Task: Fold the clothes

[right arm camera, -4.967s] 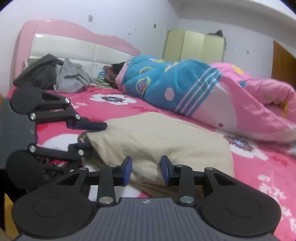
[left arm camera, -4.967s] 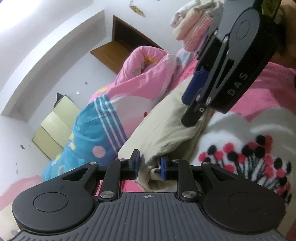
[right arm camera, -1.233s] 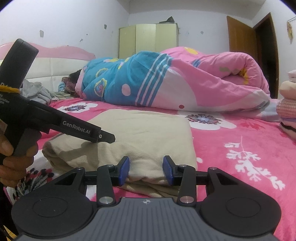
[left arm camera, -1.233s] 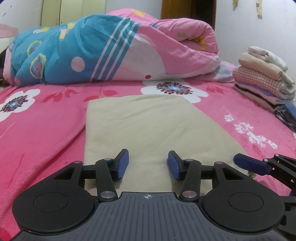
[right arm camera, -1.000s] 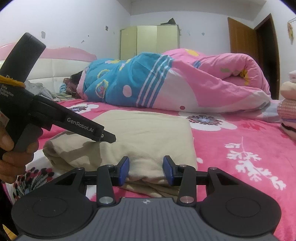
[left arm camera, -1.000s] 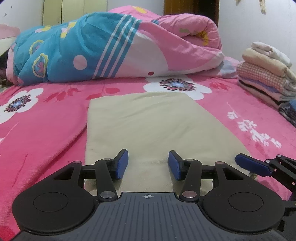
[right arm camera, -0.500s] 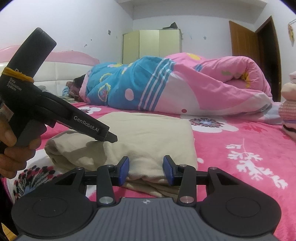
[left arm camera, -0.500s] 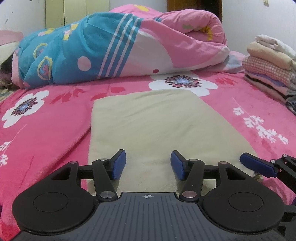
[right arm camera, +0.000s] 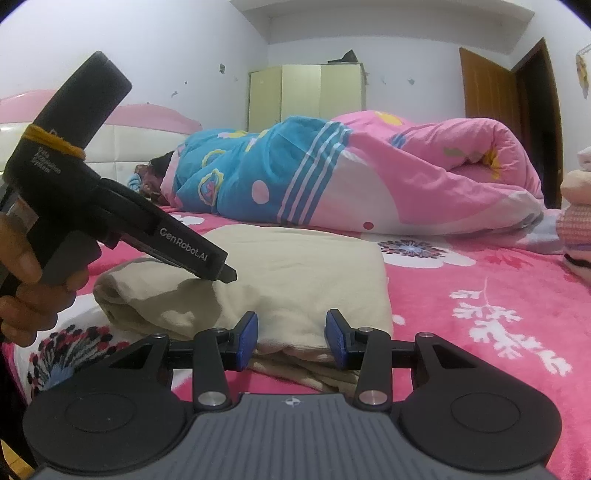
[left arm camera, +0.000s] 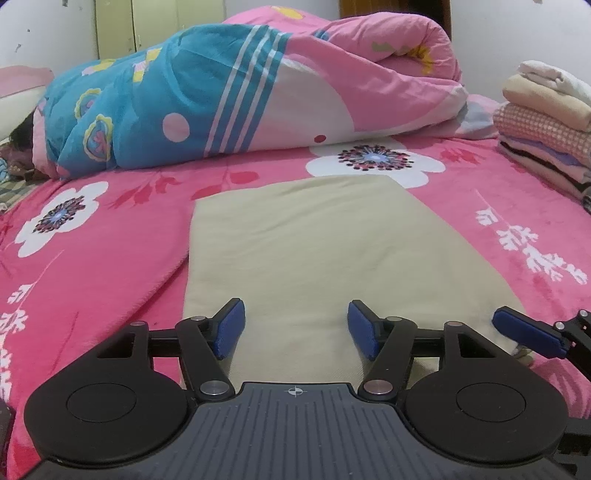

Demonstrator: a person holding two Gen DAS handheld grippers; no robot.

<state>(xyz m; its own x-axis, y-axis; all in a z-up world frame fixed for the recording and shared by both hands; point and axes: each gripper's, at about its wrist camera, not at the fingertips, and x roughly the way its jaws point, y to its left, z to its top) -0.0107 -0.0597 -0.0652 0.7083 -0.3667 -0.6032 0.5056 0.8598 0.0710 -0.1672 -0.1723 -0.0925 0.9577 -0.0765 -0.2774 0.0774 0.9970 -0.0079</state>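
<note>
Left wrist view: folded beige garment (left arm camera: 317, 251), 1 item, lying flat on the pink floral bedspread (left arm camera: 92, 266) as a smooth rectangle, long side running away from the camera. Left claw (left arm camera: 295, 330) over the near edge of the garment, jaws opening, blue pads (left arm camera: 229, 328) standing apart with only flat cloth seen between them, nothing gripped. Right claw (left arm camera: 532, 338) enters at the garment's near right corner; 1 blue finger shows against that corner, the rest cut off by the picture edge. Rolled quilt (left arm camera: 240, 96), blue and pink, lies across the bed beyond the garment's far edge. Stack of folded clothes (left arm camera: 546, 125) stands right of the garment, well apart from it. Pale wardrobe (left arm camera: 147, 26) behind the quilt. Right wrist view: the same garment (right arm camera: 288, 273) seen from its near right corner, several layers showing along the thick folded edge. Right claw (right arm camera: 291, 338) with 2 blue pads at a moderate gap either side of that layered corner; cloth sits between them, but whether the pads press on it cannot be told. Left claw (right arm camera: 221, 273), black body held by a hand (right arm camera: 26, 280), slopes down onto the garment's near left part, its tip touching the cloth. Quilt (right arm camera: 351, 177) beyond the garment; wardrobe (right arm camera: 306, 96) and brown door (right arm camera: 517, 110) behind it; pink headboard (right arm camera: 147, 122) to the garment's far left.
</note>
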